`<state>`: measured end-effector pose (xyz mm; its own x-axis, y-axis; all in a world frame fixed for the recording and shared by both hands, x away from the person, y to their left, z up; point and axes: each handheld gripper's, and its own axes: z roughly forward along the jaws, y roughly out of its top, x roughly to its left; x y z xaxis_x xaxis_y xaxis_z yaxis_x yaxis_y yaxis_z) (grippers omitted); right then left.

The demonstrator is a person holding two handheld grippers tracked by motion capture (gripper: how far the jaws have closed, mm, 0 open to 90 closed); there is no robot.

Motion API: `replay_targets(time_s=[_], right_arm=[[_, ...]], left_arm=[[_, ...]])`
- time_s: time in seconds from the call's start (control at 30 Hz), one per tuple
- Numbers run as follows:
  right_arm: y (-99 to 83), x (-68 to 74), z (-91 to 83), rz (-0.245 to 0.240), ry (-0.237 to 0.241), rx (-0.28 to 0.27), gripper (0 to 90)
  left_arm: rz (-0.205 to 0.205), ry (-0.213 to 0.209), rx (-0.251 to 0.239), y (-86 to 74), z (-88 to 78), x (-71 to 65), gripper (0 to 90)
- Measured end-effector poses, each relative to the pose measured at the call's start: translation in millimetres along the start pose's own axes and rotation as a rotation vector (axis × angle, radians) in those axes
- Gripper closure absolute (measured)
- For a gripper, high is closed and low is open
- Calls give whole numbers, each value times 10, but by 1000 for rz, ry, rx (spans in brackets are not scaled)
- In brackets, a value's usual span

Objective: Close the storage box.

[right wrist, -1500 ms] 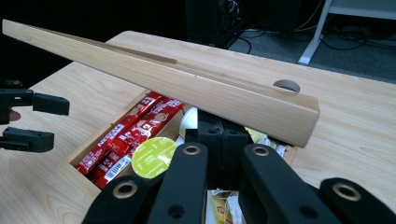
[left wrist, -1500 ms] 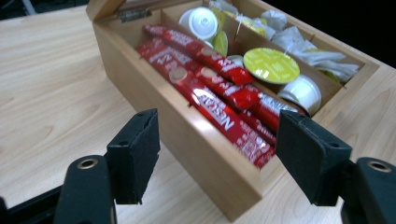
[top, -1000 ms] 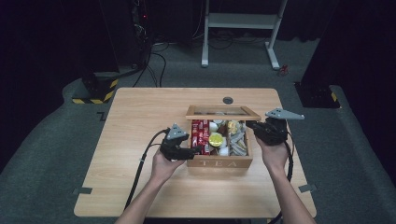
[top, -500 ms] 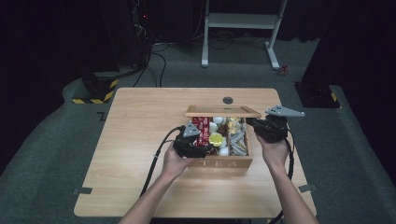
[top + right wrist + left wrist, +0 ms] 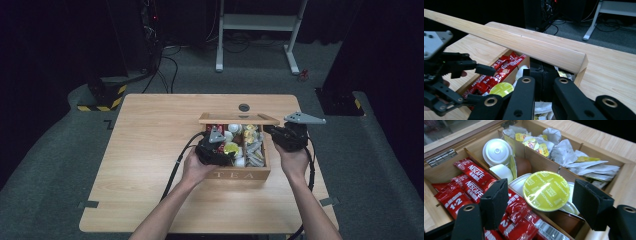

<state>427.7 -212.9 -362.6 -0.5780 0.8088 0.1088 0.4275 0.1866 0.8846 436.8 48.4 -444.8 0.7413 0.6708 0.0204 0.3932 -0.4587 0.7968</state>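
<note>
I have my left gripper (image 5: 541, 202) part open, empty, straddling the yellow-lidded coffee capsule (image 5: 545, 190) in the tea box (image 5: 240, 175)'s middle compartment. My right gripper (image 5: 543, 82) is clamped on the lid (image 5: 524, 47). The capsule looks light, its foil fragile: I'd grip its rim.

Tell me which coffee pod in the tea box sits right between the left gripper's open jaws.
The pod with the yellow-green foil lid, facing up in the middle compartment. The white pod lies farther back near the hinge, outside the left gripper.
</note>
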Motion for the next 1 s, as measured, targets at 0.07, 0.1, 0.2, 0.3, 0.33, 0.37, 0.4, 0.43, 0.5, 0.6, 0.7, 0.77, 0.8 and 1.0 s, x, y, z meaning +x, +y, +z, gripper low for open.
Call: replay_targets(time_s=[0.07,0.1,0.2,0.3,0.33,0.37,0.4,0.43,0.5,0.6,0.7,0.77,0.8,1.0], right_arm=[[0,-1,3,1,1,-1,898],[0,-1,4,1,1,-1,898],[1,0,6,1,1,1,897],[2,4,6,-1,0,3,895],[1,4,6,0,0,4,895],[1,4,6,0,0,4,895],[1,3,6,-1,0,4,895],[1,4,6,-1,0,5,895],[2,5,9,-2,-1,6,895],[3,6,16,-3,-2,11,893],[3,7,21,-2,0,13,892],[2,7,21,-2,1,13,892],[3,7,21,-3,1,13,892],[7,5,26,-2,-1,9,892]], left_arm=[[0,1,6,10,38,-4,296],[3,4,8,16,57,-2,296],[0,6,20,31,113,-7,295],[34,24,38,56,162,-28,293],[41,24,45,62,173,-35,291],[45,27,48,66,181,-40,291],[46,27,52,68,188,-44,292],[43,23,55,67,197,-47,292],[45,24,62,65,209,-53,292],[59,24,71,70,215,-67,293],[64,15,71,72,217,-82,293],[65,2,75,71,217,-99,291],[68,0,76,71,219,-101,290],[78,12,102,101,277,-139,294]])
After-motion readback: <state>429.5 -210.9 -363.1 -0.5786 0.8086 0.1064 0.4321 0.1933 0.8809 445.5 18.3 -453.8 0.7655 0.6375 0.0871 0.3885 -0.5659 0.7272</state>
